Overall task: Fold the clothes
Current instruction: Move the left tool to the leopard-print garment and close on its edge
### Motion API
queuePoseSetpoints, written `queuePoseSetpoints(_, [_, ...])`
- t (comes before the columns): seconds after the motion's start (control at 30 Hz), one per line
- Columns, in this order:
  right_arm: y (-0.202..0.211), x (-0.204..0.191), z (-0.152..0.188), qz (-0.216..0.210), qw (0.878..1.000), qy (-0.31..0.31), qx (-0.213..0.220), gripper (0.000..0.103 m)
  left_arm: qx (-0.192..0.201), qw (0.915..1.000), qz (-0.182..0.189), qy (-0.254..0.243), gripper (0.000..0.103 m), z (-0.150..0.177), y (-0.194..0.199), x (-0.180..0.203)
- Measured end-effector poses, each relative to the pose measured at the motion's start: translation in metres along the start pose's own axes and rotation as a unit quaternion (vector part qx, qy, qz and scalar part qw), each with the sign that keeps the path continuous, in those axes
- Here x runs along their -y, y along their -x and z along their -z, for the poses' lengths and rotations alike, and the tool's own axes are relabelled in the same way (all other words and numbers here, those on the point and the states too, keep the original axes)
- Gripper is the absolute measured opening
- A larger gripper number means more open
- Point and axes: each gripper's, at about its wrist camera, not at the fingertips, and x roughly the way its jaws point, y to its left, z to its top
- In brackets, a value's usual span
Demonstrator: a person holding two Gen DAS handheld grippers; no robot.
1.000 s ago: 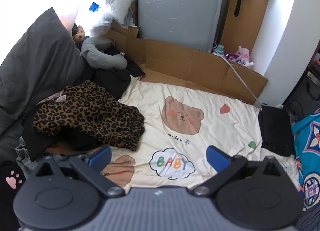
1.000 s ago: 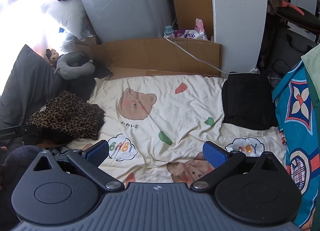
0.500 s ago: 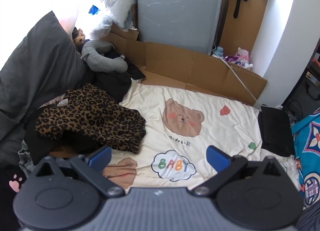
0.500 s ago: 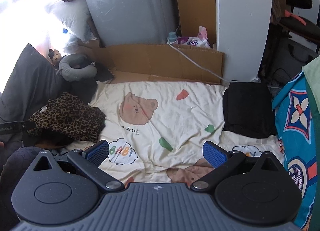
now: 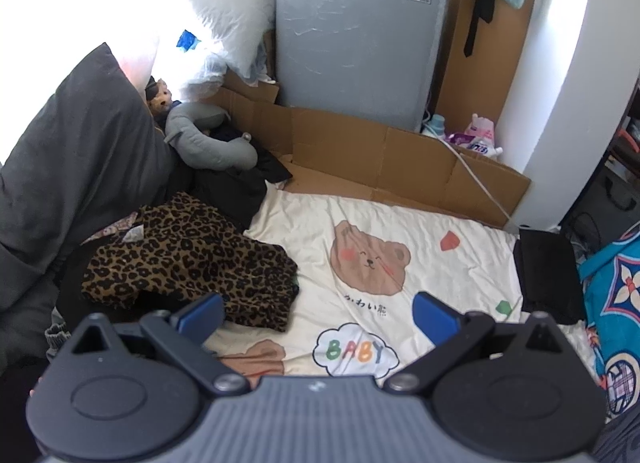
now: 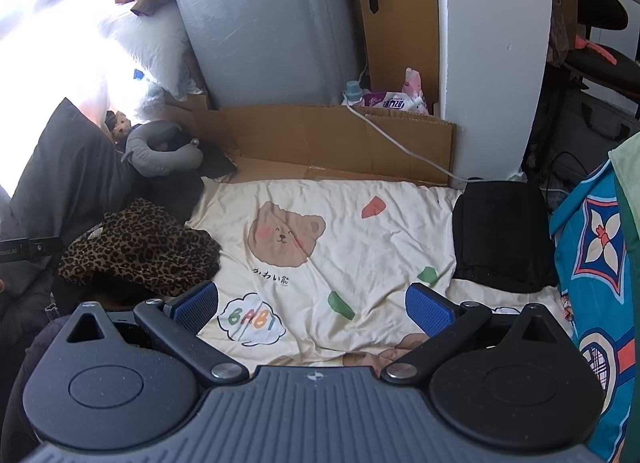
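Note:
A crumpled leopard-print garment lies heaped on dark clothes at the left edge of a cream bear-print sheet. A folded black garment rests flat at the sheet's right side. My left gripper hovers open above the sheet's near edge, its left pad over the leopard garment's hem, holding nothing. My right gripper is also open and empty, above the sheet's front middle, well apart from both garments.
A dark grey pillow and a grey neck pillow crowd the left. Cardboard lines the far edge, with a wrapped grey mattress upright behind it. A white cable crosses the cardboard. A blue patterned fabric hangs at the right.
Both grippers have risen and tilted upward a little, so the scene sits lower in view and more of the back wall shows. The clothes have not moved.

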Motion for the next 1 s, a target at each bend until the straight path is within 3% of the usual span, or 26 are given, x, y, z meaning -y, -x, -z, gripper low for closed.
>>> queuePoseSetpoints(0.33, [-0.008, -0.012, -0.008, -0.019, 1.000, 0.005, 0.015, 0.103, 0.003, 0.9999, 0.006, 0.007, 0.101, -0.011, 0.000, -0.030])
queuePoseSetpoints(0.5, [-0.016, -0.022, -0.013, -0.037, 0.999, 0.017, 0.026, 0.102, 0.018, 0.9995, -0.011, 0.021, 0.100, -0.015, 0.001, -0.057])
queuePoseSetpoints(0.7, [-0.048, -0.034, -0.021, -0.064, 0.997, 0.020, 0.038, 0.102, 0.026, 0.9988, -0.027, 0.032, 0.095, -0.016, -0.011, -0.093])
queuePoseSetpoints(1.0, [-0.114, -0.036, -0.024, -0.075, 0.997, 0.011, 0.013, 0.100, 0.036, 0.9978, -0.035, 0.044, 0.089, -0.020, -0.047, -0.132])
